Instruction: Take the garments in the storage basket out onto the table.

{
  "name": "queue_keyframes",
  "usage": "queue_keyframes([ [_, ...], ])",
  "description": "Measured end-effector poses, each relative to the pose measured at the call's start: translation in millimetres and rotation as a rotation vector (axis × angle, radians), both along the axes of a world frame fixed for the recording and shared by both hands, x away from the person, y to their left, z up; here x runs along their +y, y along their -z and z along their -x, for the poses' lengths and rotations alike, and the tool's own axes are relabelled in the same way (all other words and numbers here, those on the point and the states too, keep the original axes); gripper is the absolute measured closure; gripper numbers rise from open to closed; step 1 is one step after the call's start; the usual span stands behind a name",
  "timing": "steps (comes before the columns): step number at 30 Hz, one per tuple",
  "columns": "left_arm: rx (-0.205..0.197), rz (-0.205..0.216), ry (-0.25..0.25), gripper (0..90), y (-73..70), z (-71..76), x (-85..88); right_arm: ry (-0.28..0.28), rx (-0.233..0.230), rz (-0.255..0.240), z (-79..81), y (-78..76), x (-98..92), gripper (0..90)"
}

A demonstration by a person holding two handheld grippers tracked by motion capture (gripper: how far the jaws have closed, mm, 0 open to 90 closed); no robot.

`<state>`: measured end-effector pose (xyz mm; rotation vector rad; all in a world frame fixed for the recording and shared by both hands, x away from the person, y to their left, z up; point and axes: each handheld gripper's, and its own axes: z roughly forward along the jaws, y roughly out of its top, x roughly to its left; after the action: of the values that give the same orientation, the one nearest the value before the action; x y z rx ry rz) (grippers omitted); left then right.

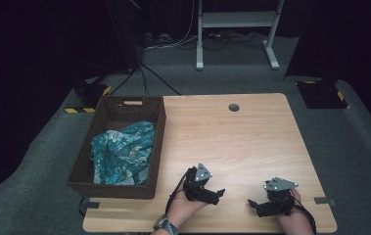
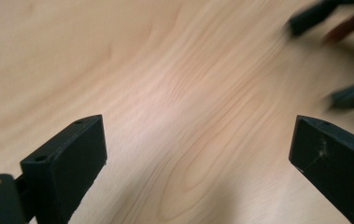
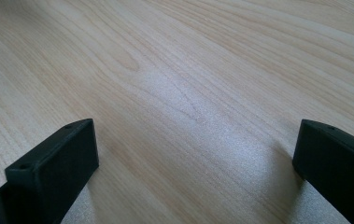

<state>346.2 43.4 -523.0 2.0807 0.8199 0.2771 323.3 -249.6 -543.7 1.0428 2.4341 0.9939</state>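
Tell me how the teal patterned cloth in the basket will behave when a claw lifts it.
The teal cloth lies crumpled in folds in the wicker basket, so it is probably floppy and will drape and trail. It looks thin, likely light. One pinch may lift only a fold, and it could snag on the weave.

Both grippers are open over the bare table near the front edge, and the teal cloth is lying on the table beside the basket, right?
Not quite. The teal cloth lies inside the basket, not on the table beside it; the high view shows this. The rest stands: the left gripper and the right gripper are near the front edge, jaws open, with bare wood between them in both gripper views.
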Motion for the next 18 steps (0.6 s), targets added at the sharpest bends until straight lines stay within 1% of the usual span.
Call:
queue_keyframes([
  [1,0.018,-0.054,-0.012,4.0,13.5,-2.2,-1.5,-0.002,0.000,0.000,0.1,0.0,0.0,0.2],
  [3,0.024,-0.073,-0.022,4.0,18.8,-3.4,-1.3,-0.004,-0.001,0.000,0.1,0.0,0.0,0.2],
  [7,0.011,-0.065,-0.016,4.0,16.5,-4.0,-0.6,-0.005,-0.001,-0.001,0.7,0.1,-0.1,0.2],
  [9,0.024,-0.058,-0.023,4.0,17.7,-3.8,0.5,-0.005,-0.001,-0.001,0.7,0.1,-0.1,0.2],
  [11,0.020,-0.057,-0.020,3.7,17.5,-3.0,0.6,-0.004,-0.001,-0.001,0.8,0.1,-0.1,0.2],
  [15,0.027,-0.057,-0.016,3.4,18.1,-3.3,0.5,-0.004,-0.001,-0.001,0.8,0.1,0.0,0.2],
  [18,0.031,-0.048,-0.019,2.9,18.1,-4.4,1.2,-0.004,-0.001,-0.001,1.0,0.1,0.0,0.2],
])
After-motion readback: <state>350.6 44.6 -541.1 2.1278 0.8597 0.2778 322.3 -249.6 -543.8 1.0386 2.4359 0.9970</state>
